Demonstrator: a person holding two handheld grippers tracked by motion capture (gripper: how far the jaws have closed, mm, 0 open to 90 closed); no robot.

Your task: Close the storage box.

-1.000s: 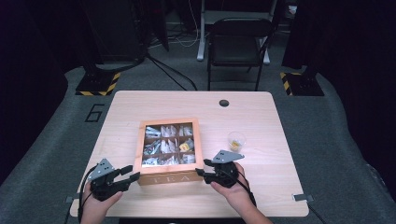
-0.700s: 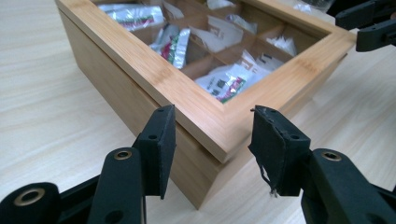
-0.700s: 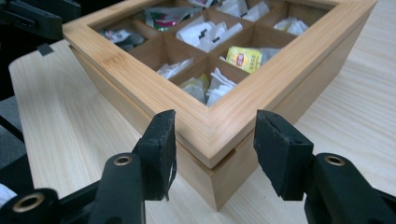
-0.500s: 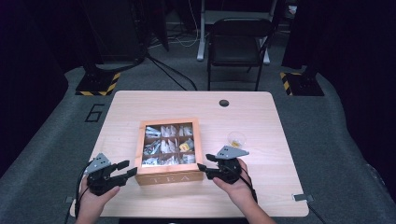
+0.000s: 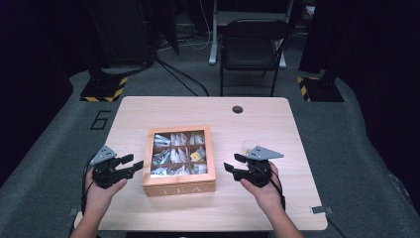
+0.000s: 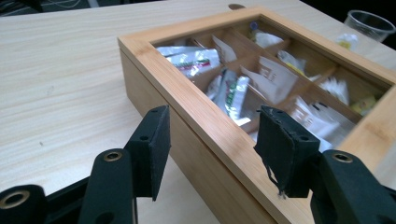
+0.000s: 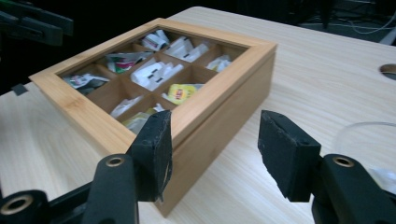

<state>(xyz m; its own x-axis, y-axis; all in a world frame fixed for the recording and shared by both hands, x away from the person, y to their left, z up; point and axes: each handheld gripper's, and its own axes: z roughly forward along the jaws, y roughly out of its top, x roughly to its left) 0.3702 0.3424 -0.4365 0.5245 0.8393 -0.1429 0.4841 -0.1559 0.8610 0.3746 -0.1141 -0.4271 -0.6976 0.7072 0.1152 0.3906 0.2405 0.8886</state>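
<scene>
1. Since the earlier picture both grippers have drawn away from the wooden tea box (image 5: 179,159): a second ago each one was at a front corner of the box, and now each stands apart from its side.
2. The left gripper (image 5: 130,164) is just beside the left wall of the box, near the front corner. Its jaws have just been opening. They stand apart and hold nothing; in the left gripper view (image 6: 212,149) the box edge shows between them, farther off, and the pads do not press on it.
3. The right gripper (image 5: 234,165) is to the right of the box, with a clear gap of table (image 5: 148,111) between. Its jaws have also just been opening and are empty (image 7: 212,149).
4. The box sits in the middle of the table, nearer to the person's edge. Its lid is closed, and tea bags (image 7: 181,92) show through the window in nine compartments.
5. A clear plastic cup (image 5: 246,146) stands to the right of the box, just behind the right gripper.
</scene>
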